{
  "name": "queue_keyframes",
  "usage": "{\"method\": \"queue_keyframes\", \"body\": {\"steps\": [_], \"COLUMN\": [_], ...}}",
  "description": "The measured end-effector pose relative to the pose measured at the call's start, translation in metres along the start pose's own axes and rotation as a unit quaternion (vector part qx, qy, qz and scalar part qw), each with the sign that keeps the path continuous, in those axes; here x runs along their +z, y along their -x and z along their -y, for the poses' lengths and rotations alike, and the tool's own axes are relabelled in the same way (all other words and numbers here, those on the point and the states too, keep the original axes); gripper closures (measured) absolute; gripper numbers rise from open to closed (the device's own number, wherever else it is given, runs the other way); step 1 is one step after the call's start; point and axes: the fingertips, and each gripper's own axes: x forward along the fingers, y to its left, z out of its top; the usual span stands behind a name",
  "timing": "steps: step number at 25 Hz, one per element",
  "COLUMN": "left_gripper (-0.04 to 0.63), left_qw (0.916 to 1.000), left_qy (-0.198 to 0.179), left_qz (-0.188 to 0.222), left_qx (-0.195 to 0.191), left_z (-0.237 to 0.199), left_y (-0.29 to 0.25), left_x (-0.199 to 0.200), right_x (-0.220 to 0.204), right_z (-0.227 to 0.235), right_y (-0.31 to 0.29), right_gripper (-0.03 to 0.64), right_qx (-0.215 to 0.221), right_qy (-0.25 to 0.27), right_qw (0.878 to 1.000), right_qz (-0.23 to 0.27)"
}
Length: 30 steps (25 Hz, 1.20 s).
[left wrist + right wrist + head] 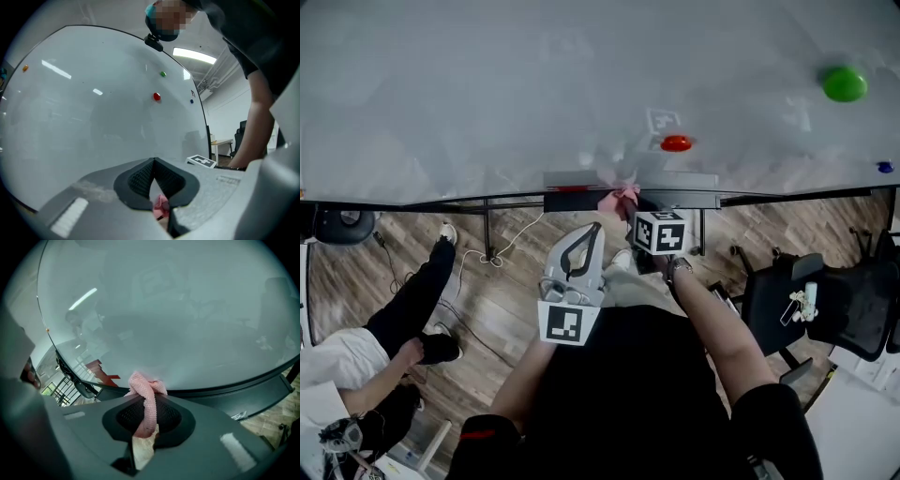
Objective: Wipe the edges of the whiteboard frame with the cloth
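Cloth [145, 392] pinched in right gripper [149, 404], at whiteboard frame [225, 386]; left gripper [153, 162] closed

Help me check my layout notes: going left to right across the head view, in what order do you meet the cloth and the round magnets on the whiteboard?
pink cloth → red magnet → green magnet → blue magnet
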Motion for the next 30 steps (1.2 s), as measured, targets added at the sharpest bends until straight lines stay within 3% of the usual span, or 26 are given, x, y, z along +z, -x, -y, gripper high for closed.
{"method": "queue_keyframes", "body": {"steps": [15,30], "left_gripper": [0.595,0.595], "left_qw": [0.9978,0.9988], "left_qy": [-0.018,-0.037], "left_qz": [0.005,0.001], "left_qx": [-0.063,-0.031], "left_z": [-0.007,0.000], "left_y": [0.001,-0.017], "left_x": [0.003,0.010], "right_x": [0.001,0.000], "right_z": [0.010,0.012], "right_y": [0.004,0.004], "right_gripper": [0.560,0.560], "right_qx": [-0.020,0.008], "right_qy": [-0.007,0.004], "right_qw": [1.000,1.000], "right_qz": [0.003,-0.015]}}
